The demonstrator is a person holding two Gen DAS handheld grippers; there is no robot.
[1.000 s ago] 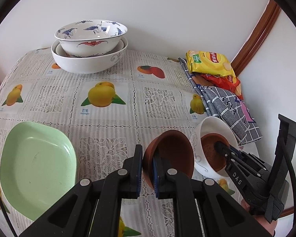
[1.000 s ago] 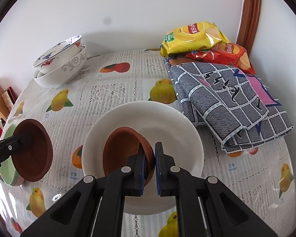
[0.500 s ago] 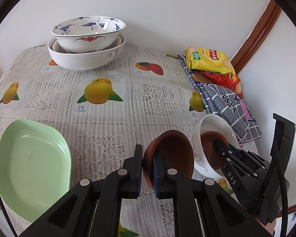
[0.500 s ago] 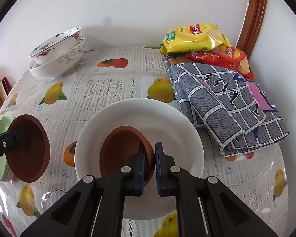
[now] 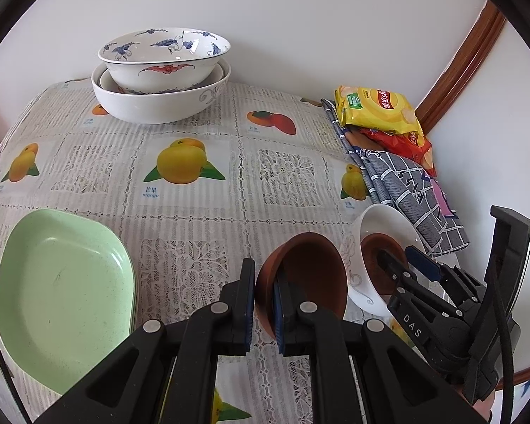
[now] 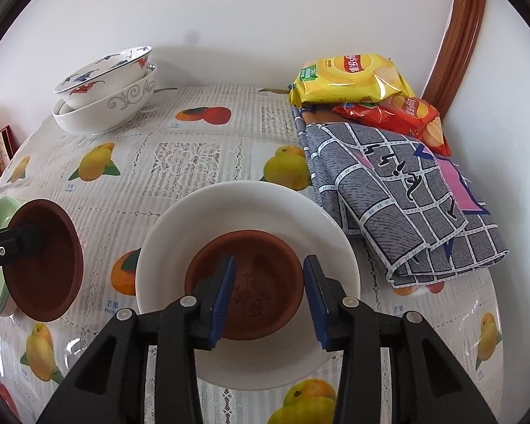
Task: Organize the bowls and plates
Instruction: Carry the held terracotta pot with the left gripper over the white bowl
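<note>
Left gripper [image 5: 264, 304] clamped on a brown bowl's [image 5: 311, 275] rim, bowl tipped on edge, mouth facing right. Right gripper [image 6: 269, 296] wide open, holding nothing, over a second brown bowl [image 6: 251, 282] sitting upright in the white bowl [image 6: 229, 205]. Only the left view shows the whole green plate [image 5: 60, 282].

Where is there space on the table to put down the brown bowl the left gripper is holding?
The widest bare tablecloth lies mid-table, between the stacked white porcelain bowls at the back, the green plastic plates on the left and the grey checked cloth. It is crowded on the right, where the white bowl holding a brown bowl sits beside that cloth and the chip bags.
</note>
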